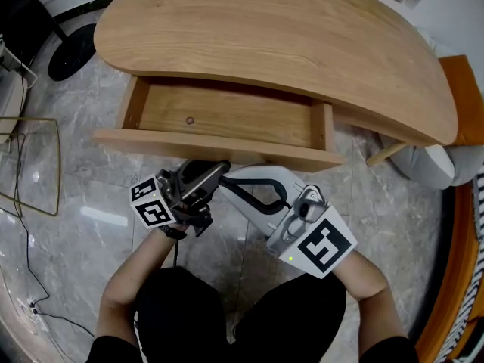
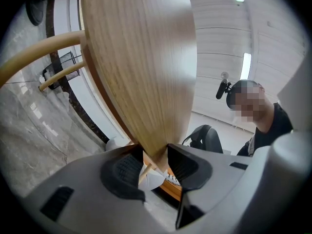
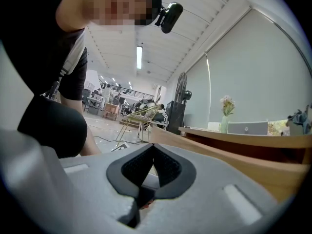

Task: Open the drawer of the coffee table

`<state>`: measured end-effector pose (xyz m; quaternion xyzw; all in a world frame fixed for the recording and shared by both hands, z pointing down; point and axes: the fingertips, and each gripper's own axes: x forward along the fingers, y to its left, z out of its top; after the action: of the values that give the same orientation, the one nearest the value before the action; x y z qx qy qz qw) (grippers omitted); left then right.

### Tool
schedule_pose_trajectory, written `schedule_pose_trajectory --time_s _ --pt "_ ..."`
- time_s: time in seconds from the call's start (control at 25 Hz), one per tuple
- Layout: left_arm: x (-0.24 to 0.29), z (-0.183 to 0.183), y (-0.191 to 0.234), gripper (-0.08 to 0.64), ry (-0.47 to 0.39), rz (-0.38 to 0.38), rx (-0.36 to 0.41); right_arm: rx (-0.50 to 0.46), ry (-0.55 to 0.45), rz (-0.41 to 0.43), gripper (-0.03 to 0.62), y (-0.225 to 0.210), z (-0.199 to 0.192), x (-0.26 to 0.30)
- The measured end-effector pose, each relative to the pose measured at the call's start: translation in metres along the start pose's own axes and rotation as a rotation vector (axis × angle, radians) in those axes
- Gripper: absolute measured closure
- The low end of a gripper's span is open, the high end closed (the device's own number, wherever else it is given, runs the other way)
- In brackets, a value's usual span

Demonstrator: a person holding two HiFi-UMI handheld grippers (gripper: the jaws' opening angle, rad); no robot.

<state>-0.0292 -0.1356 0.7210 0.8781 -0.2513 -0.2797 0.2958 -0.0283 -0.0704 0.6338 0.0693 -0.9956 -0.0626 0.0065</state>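
The wooden coffee table (image 1: 280, 36) has its drawer (image 1: 227, 116) pulled out toward me, and the drawer looks empty. My left gripper (image 1: 214, 169) reaches up under the drawer front (image 1: 219, 146). In the left gripper view that gripper (image 2: 155, 152) is shut on the lower edge of the drawer front (image 2: 141, 57), with a dark pad on either side of the wood. My right gripper (image 1: 240, 178) sits just right of the left one, below the drawer front, pointing left. Its pads (image 3: 165, 167) meet at the tips in the right gripper view, with nothing between them.
A gold wire frame (image 1: 30, 165) stands on the marble floor at the left, with a cable (image 1: 26, 263) trailing below it. A black round base (image 1: 72, 51) sits by the table's far left end. An orange seat (image 1: 465, 89) and a white pouf (image 1: 439, 165) are at the right.
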Motion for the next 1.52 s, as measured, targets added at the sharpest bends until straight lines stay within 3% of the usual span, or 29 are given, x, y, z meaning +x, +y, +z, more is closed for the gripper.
schedule_pose_trajectory --time_s 0.32,0.88,1.12,1.36,1.52 --pt "0.000 0.001 0.000 0.408 0.002 0.011 0.004 0.015 -0.019 0.024 0.588 0.003 0.004 0.014" --pt "-0.003 -0.012 0.002 0.379 0.051 -0.003 -0.005 0.055 0.047 0.077 0.588 0.013 -0.016 0.024" --pt "-0.007 -0.008 0.008 0.385 0.054 0.108 -0.059 0.083 0.063 0.039 0.588 0.010 -0.006 0.036" --pt "-0.020 -0.010 0.009 0.495 0.147 0.258 -0.095 0.227 0.071 -0.100 0.588 -0.002 0.009 0.039" --pt "-0.029 -0.012 0.009 0.532 0.176 0.365 -0.155 0.244 0.151 -0.114 0.588 -0.006 0.013 0.025"
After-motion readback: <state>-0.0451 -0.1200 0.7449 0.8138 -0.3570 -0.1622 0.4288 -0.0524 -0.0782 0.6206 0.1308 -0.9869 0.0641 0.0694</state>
